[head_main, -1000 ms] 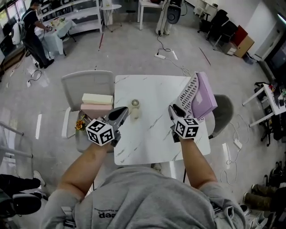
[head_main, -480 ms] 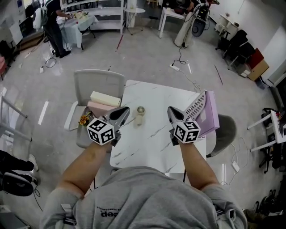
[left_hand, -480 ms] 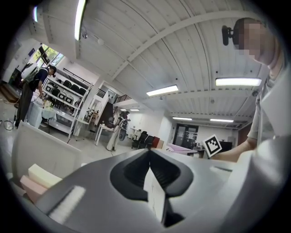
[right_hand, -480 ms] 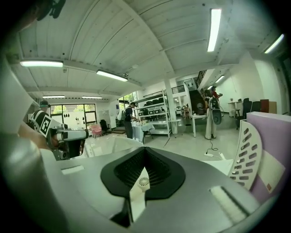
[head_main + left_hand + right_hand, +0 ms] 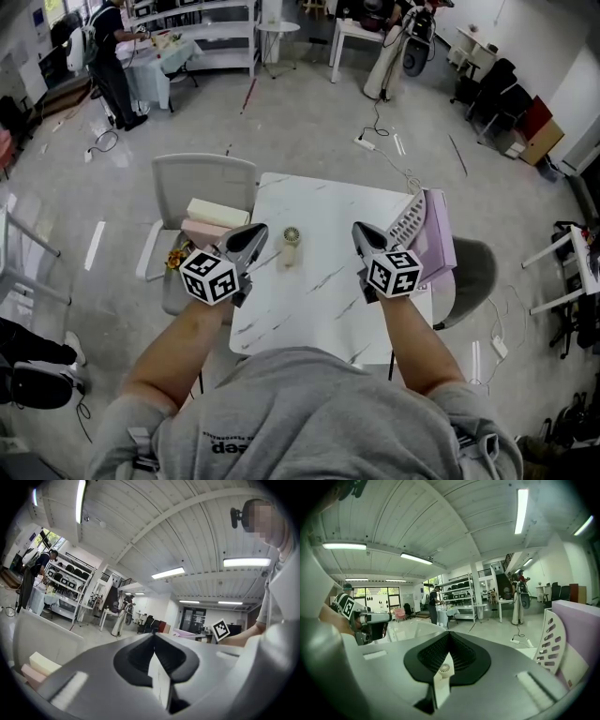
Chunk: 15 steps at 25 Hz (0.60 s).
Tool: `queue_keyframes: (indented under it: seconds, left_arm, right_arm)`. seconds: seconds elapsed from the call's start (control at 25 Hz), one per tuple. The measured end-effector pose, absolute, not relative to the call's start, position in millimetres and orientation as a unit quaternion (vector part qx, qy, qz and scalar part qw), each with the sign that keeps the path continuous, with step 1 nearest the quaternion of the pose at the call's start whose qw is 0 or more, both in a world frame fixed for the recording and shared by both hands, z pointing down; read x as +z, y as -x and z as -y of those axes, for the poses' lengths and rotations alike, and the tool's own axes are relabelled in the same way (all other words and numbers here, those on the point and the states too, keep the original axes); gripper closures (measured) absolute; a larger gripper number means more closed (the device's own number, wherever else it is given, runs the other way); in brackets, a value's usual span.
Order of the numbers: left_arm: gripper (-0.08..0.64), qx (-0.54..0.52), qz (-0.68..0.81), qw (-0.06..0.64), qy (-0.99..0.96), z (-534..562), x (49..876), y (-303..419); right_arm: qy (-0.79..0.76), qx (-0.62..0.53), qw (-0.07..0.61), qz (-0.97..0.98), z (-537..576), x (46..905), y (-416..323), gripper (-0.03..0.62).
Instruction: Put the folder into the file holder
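Note:
A lilac folder (image 5: 441, 234) stands upright in a white perforated file holder (image 5: 405, 217) at the right edge of the white marble table (image 5: 309, 291). The right gripper view shows the file holder (image 5: 548, 641) and folder (image 5: 577, 623) at its right side. My right gripper (image 5: 359, 229) hangs just left of the holder, apart from it, its jaws shut on nothing (image 5: 449, 633). My left gripper (image 5: 258, 231) hovers over the table's left edge; its jaws meet at the tip with nothing between them (image 5: 153, 634).
A small white fan (image 5: 291, 237) sits on the table between the grippers. A grey chair (image 5: 192, 178) at the left holds a cream box (image 5: 217, 210), a pink box (image 5: 204, 230) and flowers. Another chair (image 5: 475, 272) stands behind the holder. People stand far off.
The head view has swung, so the table sits more centrally. The right gripper now stands slightly further from the file holder. The folder stays in the holder.

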<state>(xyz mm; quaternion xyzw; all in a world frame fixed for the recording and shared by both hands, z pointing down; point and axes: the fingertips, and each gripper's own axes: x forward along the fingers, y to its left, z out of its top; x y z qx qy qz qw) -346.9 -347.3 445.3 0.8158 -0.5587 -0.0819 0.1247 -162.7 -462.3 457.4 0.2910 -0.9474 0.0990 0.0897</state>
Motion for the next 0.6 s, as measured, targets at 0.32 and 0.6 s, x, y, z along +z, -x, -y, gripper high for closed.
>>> queue_keyframes:
  seconds: [0.32,0.6]
  left_arm:
    - [0.5,-0.077,0.554,0.124,-0.82,351.6,442.5,349.6]
    - [0.5,-0.076,0.551,0.123,-0.822,349.7,438.8,349.1]
  right_arm:
    - [-0.294,0.093,0.089,0.947,466.6,453.4,168.5,0.589]
    - [-0.294,0.081,0.095,0.948,464.2,448.5,169.6,0.589]
